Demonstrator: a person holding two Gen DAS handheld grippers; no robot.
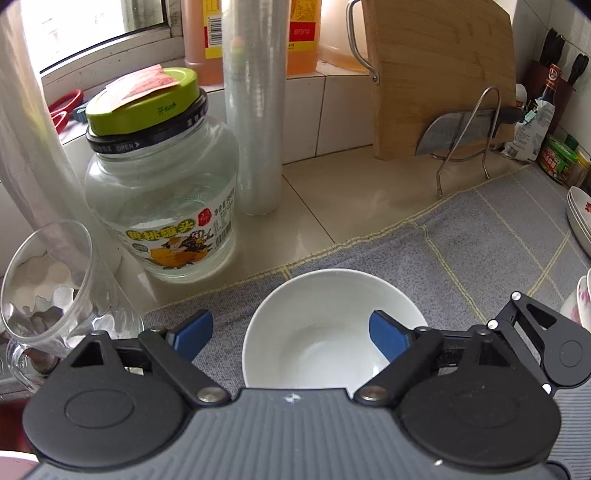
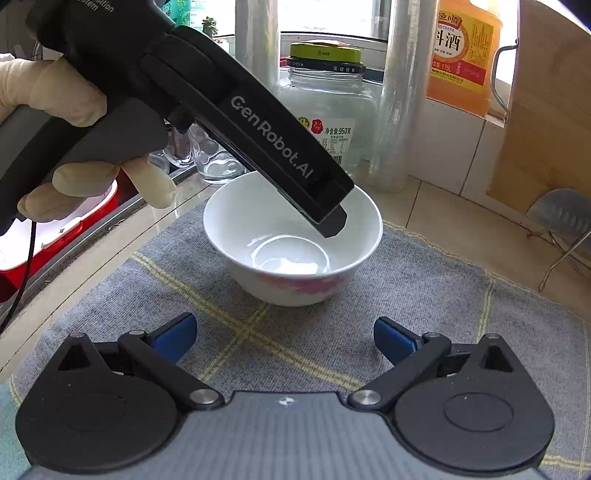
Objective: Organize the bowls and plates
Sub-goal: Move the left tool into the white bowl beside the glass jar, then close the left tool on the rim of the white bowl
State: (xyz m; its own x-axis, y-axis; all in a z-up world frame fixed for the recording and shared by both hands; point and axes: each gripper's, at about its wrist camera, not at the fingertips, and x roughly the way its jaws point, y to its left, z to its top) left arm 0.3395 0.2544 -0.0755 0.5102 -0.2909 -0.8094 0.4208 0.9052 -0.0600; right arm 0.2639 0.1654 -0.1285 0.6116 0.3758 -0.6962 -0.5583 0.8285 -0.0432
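Observation:
A white bowl [image 1: 332, 332] with a pink flower pattern stands upright on the grey checked mat [image 1: 480, 236]. It also shows in the right wrist view [image 2: 291, 240]. My left gripper [image 1: 291, 338] is open right above the bowl, one finger inside the rim and one outside its left wall. In the right wrist view the left gripper's black body [image 2: 229, 110] reaches down into the bowl. My right gripper [image 2: 284, 341] is open and empty over the mat, a short way in front of the bowl. Stacked white plates [image 1: 580, 218] and another flowered bowl [image 1: 580, 306] sit at the right edge.
A glass jar [image 1: 162, 192] with a green lid, a roll of cling film [image 1: 256, 110], a drinking glass [image 1: 44, 288], oil bottles [image 1: 251, 29], a wooden cutting board [image 1: 443, 74] and a cleaver on a rack [image 1: 454, 133] stand behind the mat. Condiment jars [image 1: 557, 162] are at the far right.

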